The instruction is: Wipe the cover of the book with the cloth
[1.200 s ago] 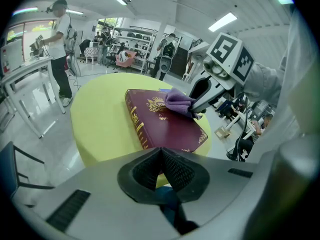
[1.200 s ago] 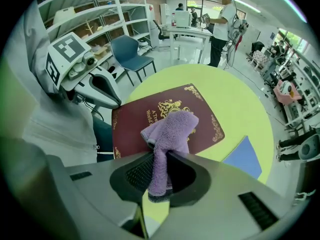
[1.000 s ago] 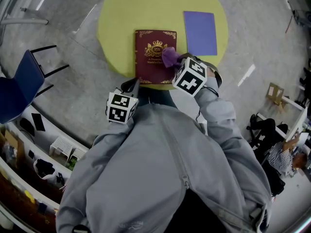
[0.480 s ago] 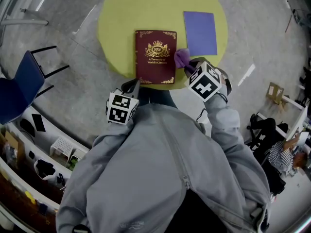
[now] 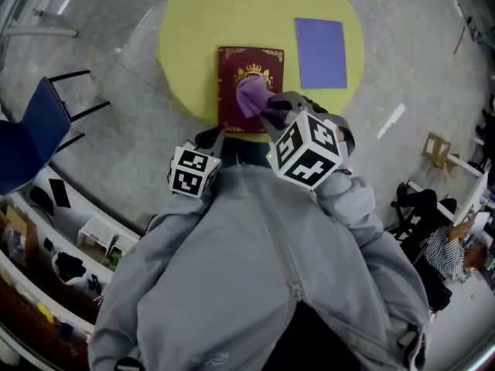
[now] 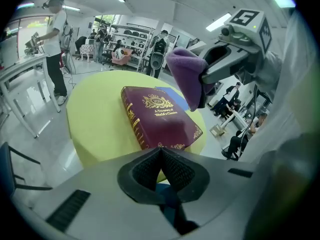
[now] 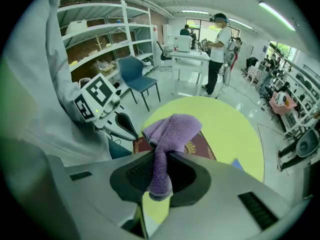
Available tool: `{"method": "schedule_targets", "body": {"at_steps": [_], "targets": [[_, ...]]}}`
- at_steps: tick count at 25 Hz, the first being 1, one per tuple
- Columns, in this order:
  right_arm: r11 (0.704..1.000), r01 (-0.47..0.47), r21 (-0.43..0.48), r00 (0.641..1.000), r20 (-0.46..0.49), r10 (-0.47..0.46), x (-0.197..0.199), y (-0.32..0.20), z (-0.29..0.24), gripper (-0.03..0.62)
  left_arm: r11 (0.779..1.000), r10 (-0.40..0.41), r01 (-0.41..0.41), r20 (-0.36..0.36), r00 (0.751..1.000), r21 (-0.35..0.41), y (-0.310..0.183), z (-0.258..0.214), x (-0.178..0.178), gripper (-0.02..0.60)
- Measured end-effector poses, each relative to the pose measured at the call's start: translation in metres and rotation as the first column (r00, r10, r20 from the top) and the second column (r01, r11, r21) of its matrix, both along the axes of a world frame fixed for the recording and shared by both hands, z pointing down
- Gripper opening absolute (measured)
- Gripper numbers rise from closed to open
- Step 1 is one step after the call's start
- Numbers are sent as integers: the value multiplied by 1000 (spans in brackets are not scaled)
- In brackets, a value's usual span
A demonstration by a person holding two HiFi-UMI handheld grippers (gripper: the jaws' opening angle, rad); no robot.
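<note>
Count: 1 book (image 5: 232, 91), 1 cloth (image 5: 251, 97), 1 sheet (image 5: 321, 52), 2 grippers.
Book: table (image 5: 193, 37) near edge.
L gripper (image 5: 216, 136): closed, empty.
R gripper (image 5: 267, 113): clamps cloth above cover.
Change: cloth back from book's right edge to mid-cover.

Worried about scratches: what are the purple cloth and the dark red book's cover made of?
The purple cloth looks like soft microfibre or terry: fuzzy nap, limp folds where the right tool pinches it. The dark red book's cover looks like smooth leatherette or coated board, slightly glossy, with gold-stamped crest and borders.
</note>
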State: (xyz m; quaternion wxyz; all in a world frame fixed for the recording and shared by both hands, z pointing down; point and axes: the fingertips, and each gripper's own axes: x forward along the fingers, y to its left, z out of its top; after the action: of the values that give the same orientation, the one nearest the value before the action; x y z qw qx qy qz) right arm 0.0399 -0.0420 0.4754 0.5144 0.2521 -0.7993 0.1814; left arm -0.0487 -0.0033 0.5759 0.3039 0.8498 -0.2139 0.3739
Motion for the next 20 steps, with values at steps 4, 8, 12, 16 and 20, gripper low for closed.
{"method": "schedule_targets", "body": {"at_steps": [4, 8, 12, 16, 20], "targets": [[997, 77, -10, 996, 54, -76, -37, -1, 2, 80, 1000, -2, 2, -6, 1000, 6, -2, -3, 2, 18], [988, 143, -53, 987, 84, -138, -66, 5, 16, 80, 1000, -2, 3, -4, 1000, 16, -1, -3, 1, 18], [980, 174, -99, 982, 92, -165, -81, 12, 33, 80, 1000, -11, 11, -6, 1000, 21, 0, -2, 1, 18], [973, 179, -145, 982, 91, -167, -87, 15, 50, 80, 1000, -17, 17, -7, 1000, 20, 0, -2, 0, 18], [965, 187, -185, 981, 82, -174, -88, 17, 64, 80, 1000, -22, 22, -6, 1000, 17, 0, -1, -2, 18]]}}
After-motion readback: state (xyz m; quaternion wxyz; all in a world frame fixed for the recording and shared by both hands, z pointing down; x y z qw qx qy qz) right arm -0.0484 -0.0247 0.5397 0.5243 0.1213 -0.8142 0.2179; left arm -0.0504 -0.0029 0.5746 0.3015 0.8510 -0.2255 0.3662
